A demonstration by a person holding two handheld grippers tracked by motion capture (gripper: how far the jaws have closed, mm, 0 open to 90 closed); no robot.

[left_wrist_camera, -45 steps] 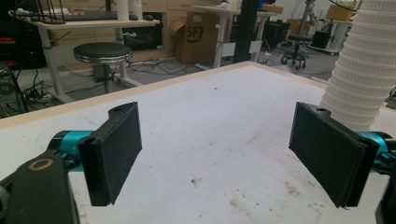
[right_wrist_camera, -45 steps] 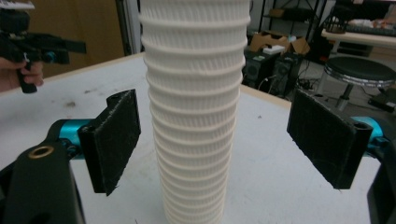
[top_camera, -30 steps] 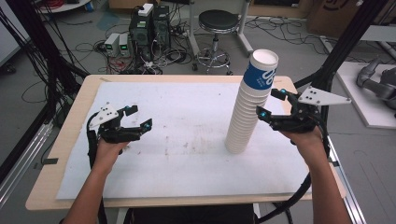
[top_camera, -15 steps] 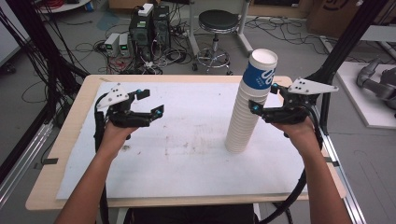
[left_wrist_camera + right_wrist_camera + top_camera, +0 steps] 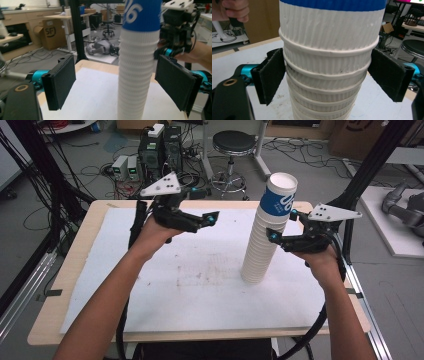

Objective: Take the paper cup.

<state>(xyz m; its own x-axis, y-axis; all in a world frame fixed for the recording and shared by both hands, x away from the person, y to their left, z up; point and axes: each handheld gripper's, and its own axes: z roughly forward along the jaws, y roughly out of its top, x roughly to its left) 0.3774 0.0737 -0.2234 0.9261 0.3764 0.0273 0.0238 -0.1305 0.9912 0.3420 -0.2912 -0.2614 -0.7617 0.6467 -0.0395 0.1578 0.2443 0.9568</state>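
— Cup stack (image 5: 267, 235): where is it found, and how is it oriented?

— It is stood upright on the white sheet of the table (image 5: 85, 270), toward the right edge and roughly midway between the near and far edges. Its long axis is vertical, with a slight lean, and a blue-banded cup (image 5: 279, 195) is seated at the top.

— Which tool is nearer?

— The right tool (image 5: 282, 227) is much the nearer. Its jaws are spread and placed on either side of the stack just below the blue cup, at the upper rims. Whether the pads are already touching the ribbed wall cannot be told. The left tool (image 5: 207, 210) is held above the far middle of the table, well apart from the stack, its jaws also spread and nothing held between them.

— What is the coming move judged to turn on?

— Height along that vertical axis is judged decisive: the seam at which the jaws are closed would settle how many cups are lifted off.

— What is given by one view and not by another?

— In the right gripper view the stacked rims (image 5: 328, 53) are seen singly between the pads, so the seam can be picked. In the left gripper view the stack (image 5: 136, 75) is framed between the open jaws from farther off, with the right tool (image 5: 170, 51) beyond it. From the high view the table position and the lean are read.
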